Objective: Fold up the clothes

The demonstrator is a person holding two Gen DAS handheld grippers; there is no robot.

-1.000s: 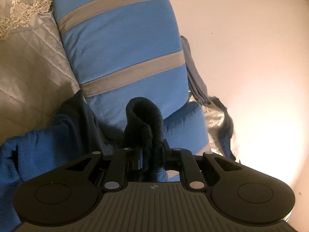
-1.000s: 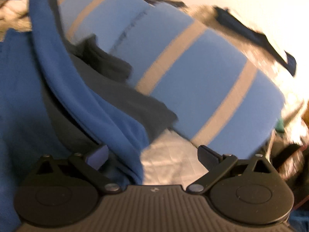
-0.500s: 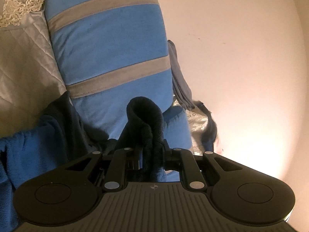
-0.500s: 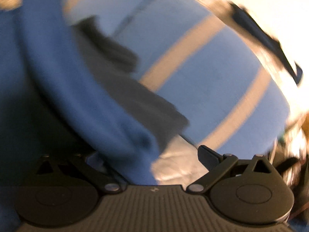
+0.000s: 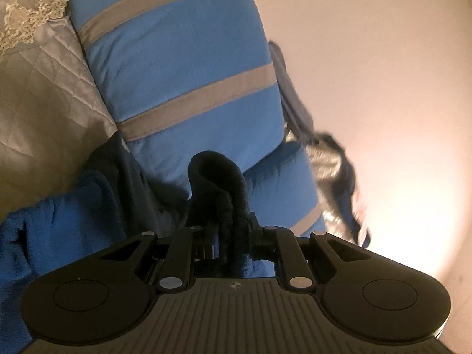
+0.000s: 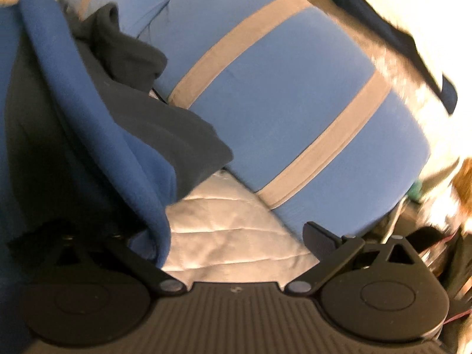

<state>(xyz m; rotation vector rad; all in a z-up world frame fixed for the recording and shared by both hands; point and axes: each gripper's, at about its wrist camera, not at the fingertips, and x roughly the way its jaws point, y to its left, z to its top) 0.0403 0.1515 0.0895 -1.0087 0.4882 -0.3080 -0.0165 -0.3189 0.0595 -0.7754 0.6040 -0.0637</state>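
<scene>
Clothes bunched against a blue striped pillow [image 5: 183, 67] on a quilted bed cover [image 5: 38, 94], none laid flat or squared.

Left wrist view: left gripper [image 5: 230, 233] pressed together on a thick loop of dark fleece garment [image 5: 218, 171], pinched fold rising just ahead of the fingers and lifted off the bed; blue fleece garment [image 5: 59, 221] crumpled at lower left, touching a dark layer [image 5: 118, 171] beside it; whether that dark layer and the pinched loop belong to one garment, cannot tell; more dark cloth [image 5: 342, 183] draped off the far side of the pillow, blurred; pale wall behind.

Right wrist view: right gripper [image 6: 236, 242] spread wide, nothing pinched between the fingers; right finger [image 6: 321, 237] bare above the cover, left finger mostly hidden under the hanging edge of the blue fleece garment [image 6: 97, 112]; dark fleece garment [image 6: 153, 129] spilling in loose folds between blue fleece and pillow, one corner resting on the quilted cover [image 6: 230, 236]; picture smeared at the right edge, clutter there unreadable.

Judged progress: no neat fold or stacked piece visible anywhere; both garments rumpled and overlapping; separating, spreading flat and folding apparently all left to do, though whether a fold is being raised now or merely a piece being picked out, not settled by these views.
</scene>
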